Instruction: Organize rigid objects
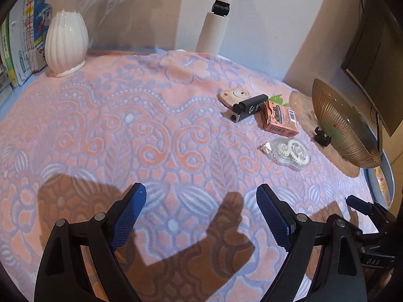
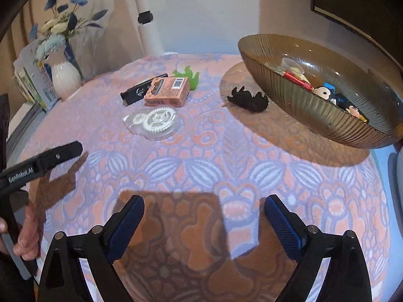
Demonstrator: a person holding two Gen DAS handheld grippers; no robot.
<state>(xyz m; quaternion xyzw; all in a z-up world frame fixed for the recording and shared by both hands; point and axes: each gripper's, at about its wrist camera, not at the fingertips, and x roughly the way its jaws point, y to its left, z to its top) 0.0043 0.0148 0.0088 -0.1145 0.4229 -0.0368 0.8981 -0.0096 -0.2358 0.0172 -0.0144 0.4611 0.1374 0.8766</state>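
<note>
Both claws spread wide, nothing gripped: left claw, right claw, over the near bench. Pink box, black stick, clear gear case sat far left; amber bowl far right, holding small toys.
</note>
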